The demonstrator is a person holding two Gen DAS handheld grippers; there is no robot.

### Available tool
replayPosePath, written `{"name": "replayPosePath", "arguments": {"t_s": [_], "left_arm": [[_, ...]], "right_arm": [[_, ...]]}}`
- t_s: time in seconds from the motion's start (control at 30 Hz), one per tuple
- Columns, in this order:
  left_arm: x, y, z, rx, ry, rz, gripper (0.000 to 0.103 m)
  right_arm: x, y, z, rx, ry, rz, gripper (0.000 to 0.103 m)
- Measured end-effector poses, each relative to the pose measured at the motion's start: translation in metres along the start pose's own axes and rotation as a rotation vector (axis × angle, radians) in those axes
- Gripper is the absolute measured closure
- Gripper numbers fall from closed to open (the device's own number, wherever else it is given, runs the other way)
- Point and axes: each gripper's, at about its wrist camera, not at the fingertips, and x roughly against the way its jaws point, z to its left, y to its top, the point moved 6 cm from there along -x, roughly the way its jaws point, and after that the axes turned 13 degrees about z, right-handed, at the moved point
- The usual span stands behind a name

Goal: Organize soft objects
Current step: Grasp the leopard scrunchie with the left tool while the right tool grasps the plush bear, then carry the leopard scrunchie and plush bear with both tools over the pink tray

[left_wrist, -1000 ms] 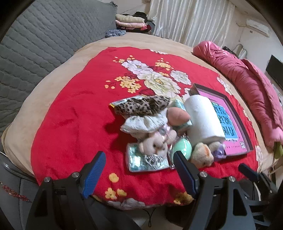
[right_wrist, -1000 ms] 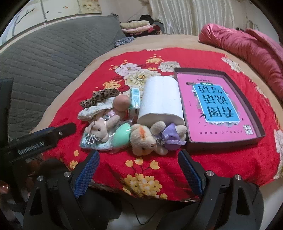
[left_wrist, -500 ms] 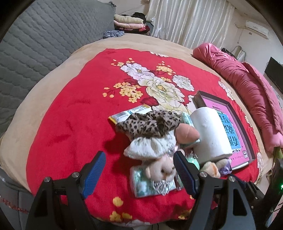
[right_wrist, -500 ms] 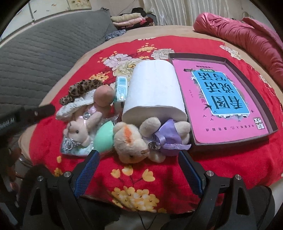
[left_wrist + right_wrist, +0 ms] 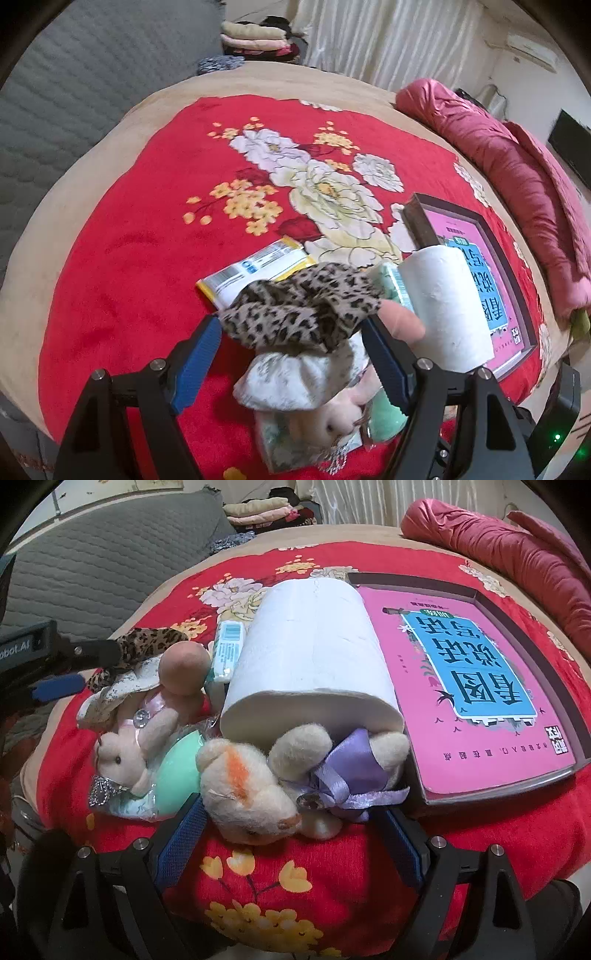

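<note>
A heap of soft things lies on the red flowered blanket (image 5: 129, 258). In the left wrist view a leopard-print scrunchie (image 5: 299, 310) and a white scrunchie (image 5: 295, 376) sit between the fingers of my open left gripper (image 5: 295, 362). A pale plush rabbit (image 5: 129, 749), a mint sponge (image 5: 177, 771) and a peach sponge (image 5: 183, 666) lie beside them. In the right wrist view a cream teddy bear with a purple bow (image 5: 266, 786) lies between the fingers of my open right gripper (image 5: 291, 834). A white paper roll (image 5: 314, 653) rests behind the bear.
A dark tray holding a pink and blue book (image 5: 476, 672) sits right of the roll. A flat yellow-edged packet (image 5: 258, 269) and a small tissue pack (image 5: 229, 650) lie in the heap. A rolled pink quilt (image 5: 517, 177) lines the bed's far right. Grey padded headboard at left.
Both grippers have moved forward and down to the heap. The scrunchies now lie between the left fingers and the bear between the right fingers.
</note>
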Motion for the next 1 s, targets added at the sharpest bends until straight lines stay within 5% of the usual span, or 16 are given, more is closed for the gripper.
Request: {"name": "replayPosePath", "arguments": {"t_s": [0.23,0.4,0.53,1.0], "left_arm": [[-0.018,0.011,-0.007,-0.022,0.021,0.058,0.028],[-0.032,0.017,0.005,0.055,-0.112,0.132,0.059],[-0.031,0.019,0.011,0.103,-0.224,0.106,0.088],[-0.004,0.021,0.019,0.152,-0.367,0.016,0.094]], "right_arm": [[-0.003,0.002,-0.001,0.006,0.016,0.0,0.012],[-0.003,0.003,-0.001,0.006,0.033,-0.006,0.014],[0.002,0.002,-0.006,-0.014,0.095,-0.024,0.019],[0.024,-0.007,0.002,0.014,0.171,-0.05,0.044]]}}
